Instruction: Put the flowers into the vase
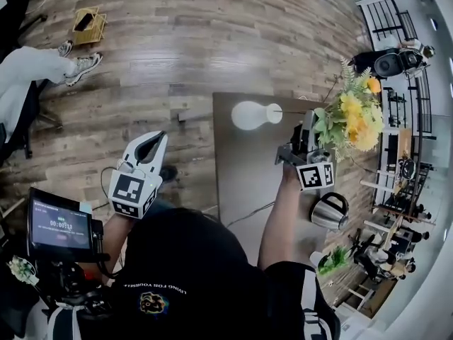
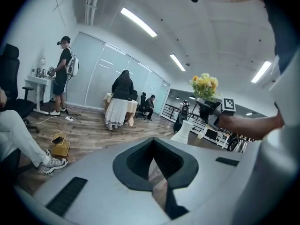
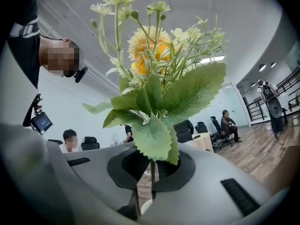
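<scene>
On the far end of the table, a white vase stands alone with its mouth empty. From the left gripper view it looks upright, wide at the base and narrow at the neck. None of the task is finished, as no stem has gone into it.

The flowers are off the table and in the air near the vase, on the side its neck points to in the head view, clearly apart from it. They are a bunch of yellow blooms with broad green leaves. The right gripper has them: its jaws are drawn in narrow on the thin stems, which run down between the pads with the leaves fanning out above. So I would call the pick-up done and the carry half done.

The left gripper is well away from the vase, off the table's near side, with its jaws pressed together and nothing between them.

As I judge it, what is left is to bring the stem ends over the vase's mouth, tip the bunch so they point down into the neck, lower it and let go. The neck looks narrow, so the aim matters. A steel kettle sits farther from the vase along the table, clear of all this.
</scene>
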Available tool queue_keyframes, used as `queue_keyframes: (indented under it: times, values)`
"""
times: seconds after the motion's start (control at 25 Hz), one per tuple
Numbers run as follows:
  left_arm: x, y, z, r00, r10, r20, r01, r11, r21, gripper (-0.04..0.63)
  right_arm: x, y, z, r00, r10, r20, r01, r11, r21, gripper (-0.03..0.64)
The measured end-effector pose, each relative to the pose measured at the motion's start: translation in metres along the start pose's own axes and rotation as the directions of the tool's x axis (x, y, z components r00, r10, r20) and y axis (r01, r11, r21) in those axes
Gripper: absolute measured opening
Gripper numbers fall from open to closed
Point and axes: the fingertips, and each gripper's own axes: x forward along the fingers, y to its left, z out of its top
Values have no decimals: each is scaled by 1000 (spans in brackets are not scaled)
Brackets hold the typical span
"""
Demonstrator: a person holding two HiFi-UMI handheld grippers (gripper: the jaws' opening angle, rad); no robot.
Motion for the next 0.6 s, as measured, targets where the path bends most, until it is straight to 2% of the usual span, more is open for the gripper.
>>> queue_keyframes:
  times: [0.6]
  values:
    - [-2, 2, -3, 1000, 17, -2, -17, 1000, -17, 6, -4, -4, -56, 991, -33, -130, 29, 999, -34, 28]
